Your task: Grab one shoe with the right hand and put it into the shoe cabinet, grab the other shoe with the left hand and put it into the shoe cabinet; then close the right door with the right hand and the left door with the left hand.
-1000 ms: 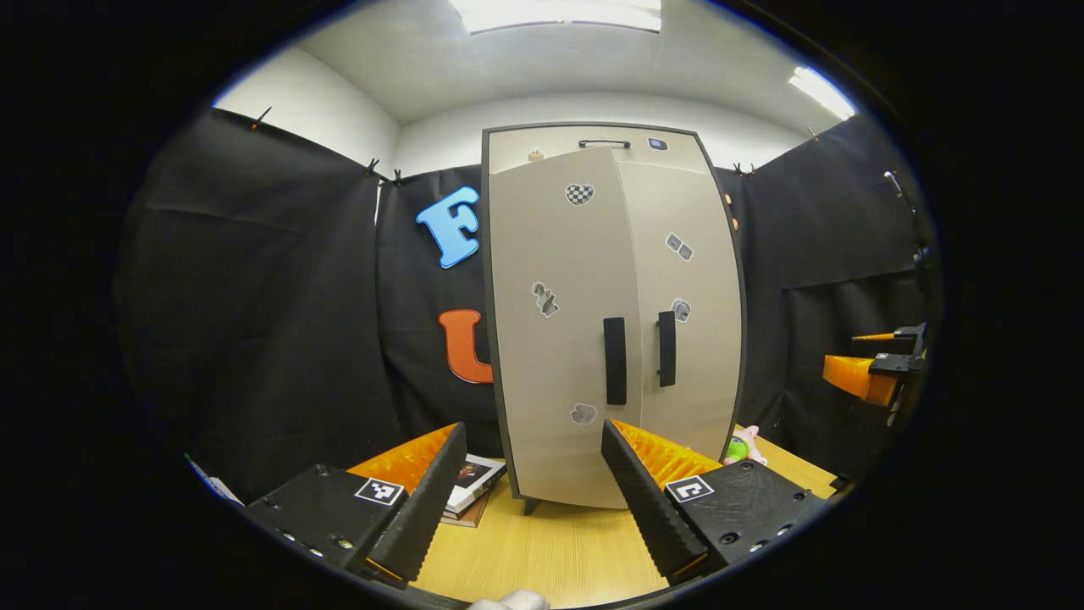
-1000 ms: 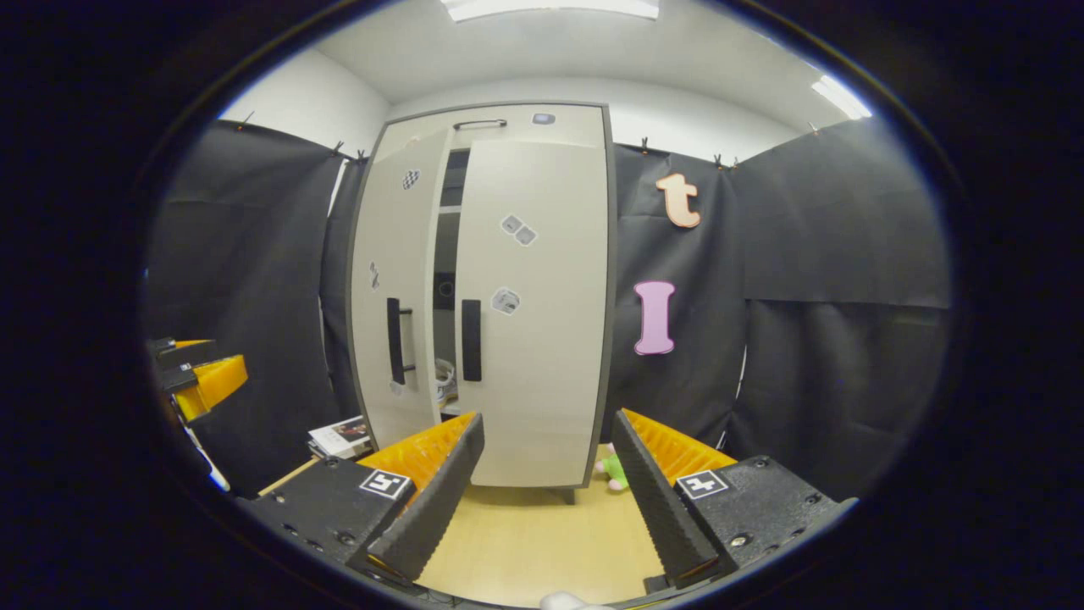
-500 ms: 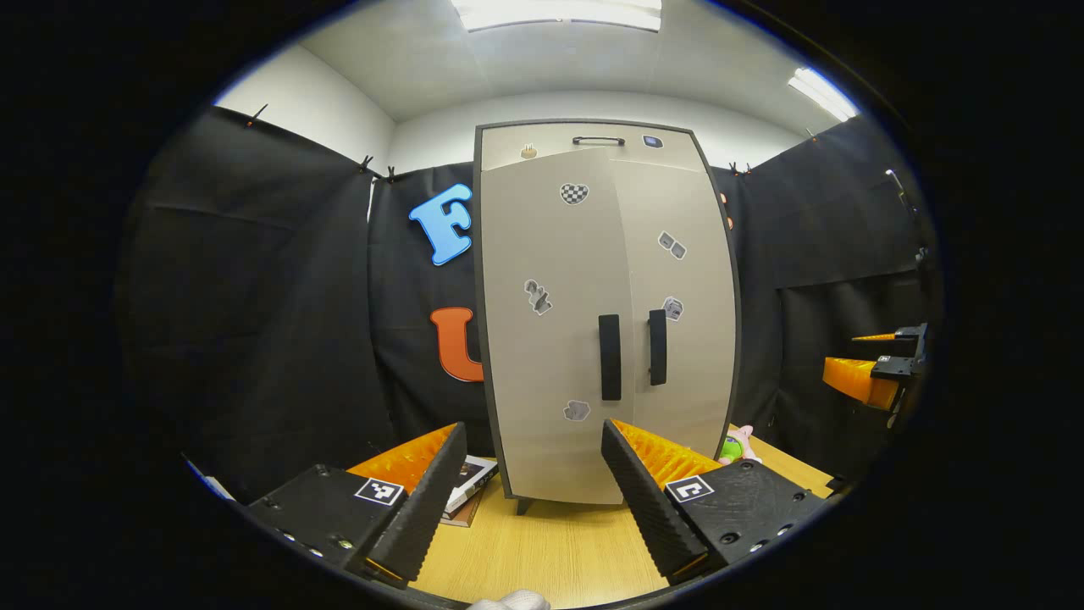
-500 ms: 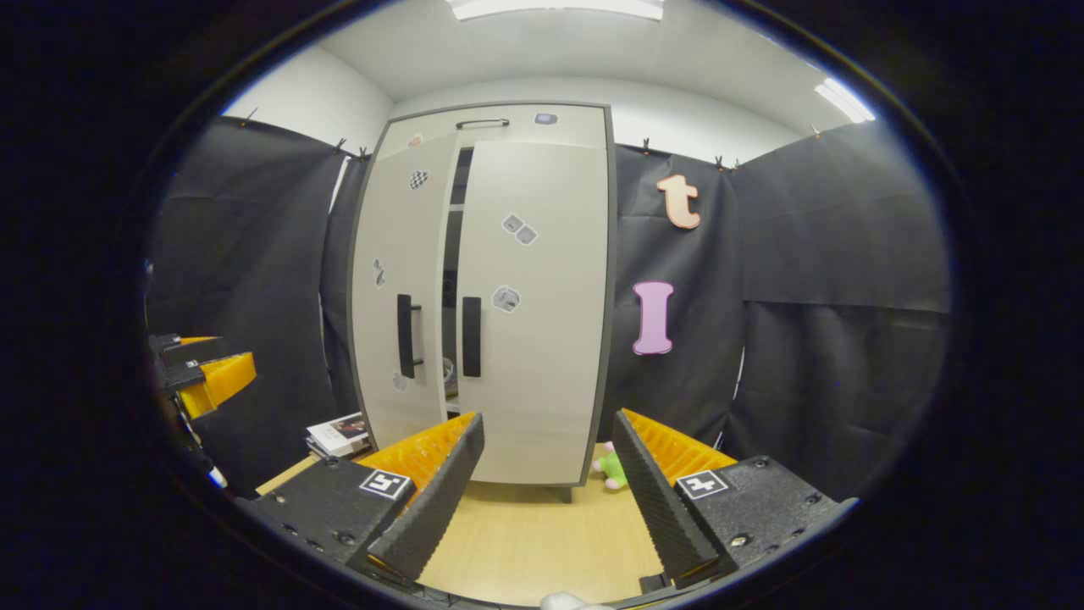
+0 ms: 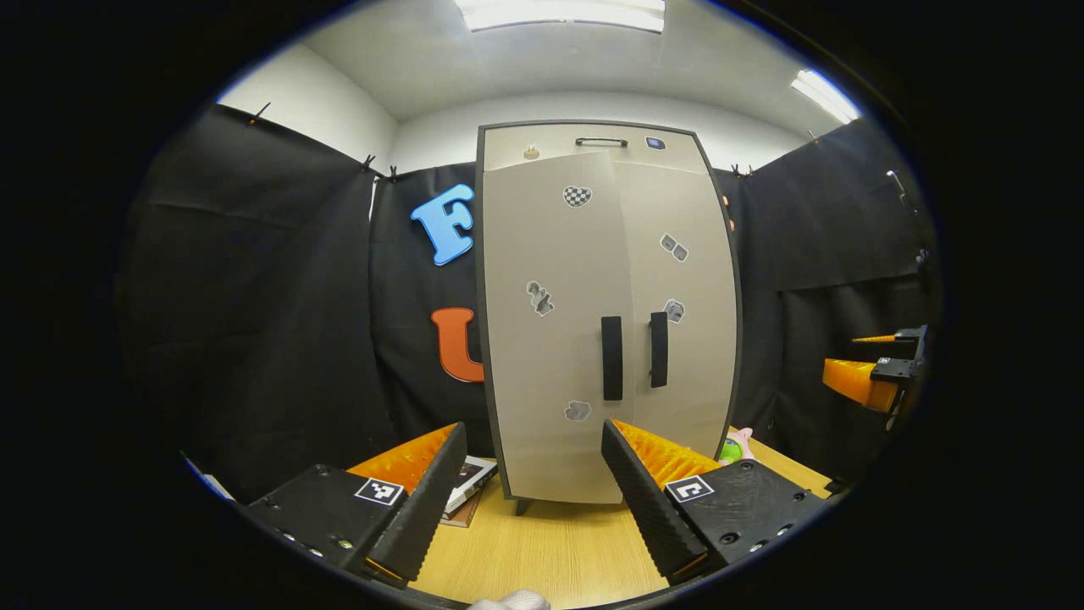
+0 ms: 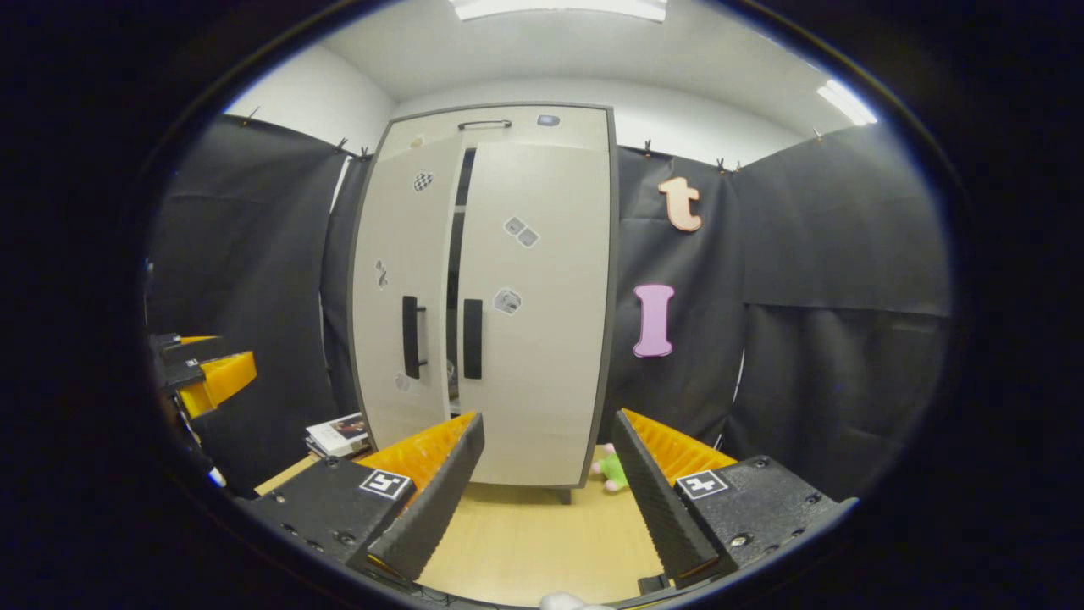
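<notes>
Both grippers, left (image 5: 525,474) and right (image 6: 546,474), are wide open and hold nothing, back from the cabinet (image 6: 483,296). The right door (image 6: 533,305) looks shut. The left door (image 6: 398,288) is open a crack, so it needs a push. I cannot see the shoes.

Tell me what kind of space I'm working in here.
Most likely a staged recording booth, not a real home: black cloth is clipped up as walls, a lone pale shoe cabinet stands on a wooden tabletop, and ceiling panel lights glow above.
</notes>
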The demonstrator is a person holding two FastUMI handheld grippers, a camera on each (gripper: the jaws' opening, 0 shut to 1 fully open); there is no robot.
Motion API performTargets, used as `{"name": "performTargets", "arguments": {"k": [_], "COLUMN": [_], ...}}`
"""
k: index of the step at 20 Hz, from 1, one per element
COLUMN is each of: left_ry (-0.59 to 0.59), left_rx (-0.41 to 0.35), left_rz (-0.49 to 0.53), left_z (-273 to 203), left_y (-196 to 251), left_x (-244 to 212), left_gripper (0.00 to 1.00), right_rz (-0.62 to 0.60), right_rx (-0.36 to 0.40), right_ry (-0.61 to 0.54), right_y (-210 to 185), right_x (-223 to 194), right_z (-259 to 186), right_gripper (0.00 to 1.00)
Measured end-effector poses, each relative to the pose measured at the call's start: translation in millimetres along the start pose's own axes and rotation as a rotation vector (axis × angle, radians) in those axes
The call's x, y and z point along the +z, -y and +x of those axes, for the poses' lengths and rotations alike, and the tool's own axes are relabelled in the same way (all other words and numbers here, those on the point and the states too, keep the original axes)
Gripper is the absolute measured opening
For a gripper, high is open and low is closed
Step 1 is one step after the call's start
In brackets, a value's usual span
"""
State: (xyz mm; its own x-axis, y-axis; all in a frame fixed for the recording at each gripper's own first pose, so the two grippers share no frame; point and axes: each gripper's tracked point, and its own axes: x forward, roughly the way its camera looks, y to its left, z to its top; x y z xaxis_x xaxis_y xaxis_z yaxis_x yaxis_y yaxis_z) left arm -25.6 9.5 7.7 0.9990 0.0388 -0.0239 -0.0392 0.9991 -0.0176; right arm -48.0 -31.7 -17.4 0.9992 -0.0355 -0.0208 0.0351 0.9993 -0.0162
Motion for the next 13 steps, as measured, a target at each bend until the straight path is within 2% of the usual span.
{"name": "performTargets", "arguments": {"k": [13], "left_ry": [-0.002], "left_rx": [-0.001], "left_rz": [-0.002], "left_z": [-2.1], "left_y": [-3.8], "left_x": [1.1], "left_gripper": [0.96], "right_rz": [-0.003], "right_rx": [0.005], "right_ry": [-0.005], "right_y": [-4.4], "right_x": [-1.0], "right_z": [-1.6], "right_gripper": [0.99]}}
